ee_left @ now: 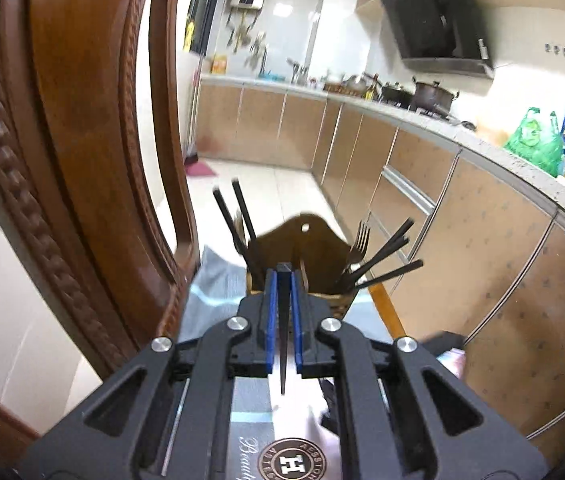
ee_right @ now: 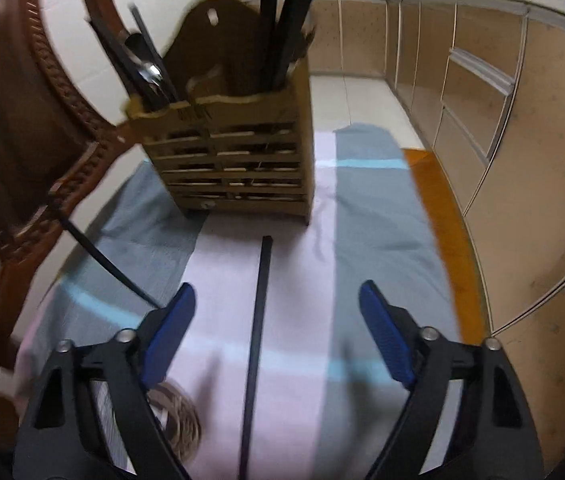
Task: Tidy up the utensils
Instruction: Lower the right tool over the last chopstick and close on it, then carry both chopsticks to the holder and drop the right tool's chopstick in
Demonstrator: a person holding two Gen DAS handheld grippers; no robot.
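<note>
The left tongs (ee_left: 282, 300) are closed narrow on one black chopstick (ee_left: 283, 332), which runs between the blue pads (ee_left: 269, 320) with its thin tip pointing back toward the camera. They are raised and aimed at the wooden utensil holder (ee_left: 302, 252), where forks (ee_left: 358, 244) and more black chopsticks (ee_left: 386, 256) already stand.

The right tongs (ee_right: 276, 340) are wide and hold nothing. Between their blue pads (ee_right: 170, 336), but not touched by them, a second black chopstick (ee_right: 258, 332) lies flat on the striped cloth (ee_right: 366, 220) that covers the table (ee_right: 438, 208). It points toward the front of the holder (ee_right: 234, 152). Another black stick (ee_right: 102, 256) lies slanted at the left, beside the carved wooden chair (ee_right: 14, 128).

I judge that two steps go together here: the left side brings its chopstick to the holder, the right side prepares to pick up the next one. To do this well, the left chopstick should first be tilted upright over the compartment that already keeps chopsticks, and released only when its end is inside. The right tongs should come low and close with the lying chopstick at the middle of the pads, because such a thin stick can easily roll or slip away on the cloth.
</note>
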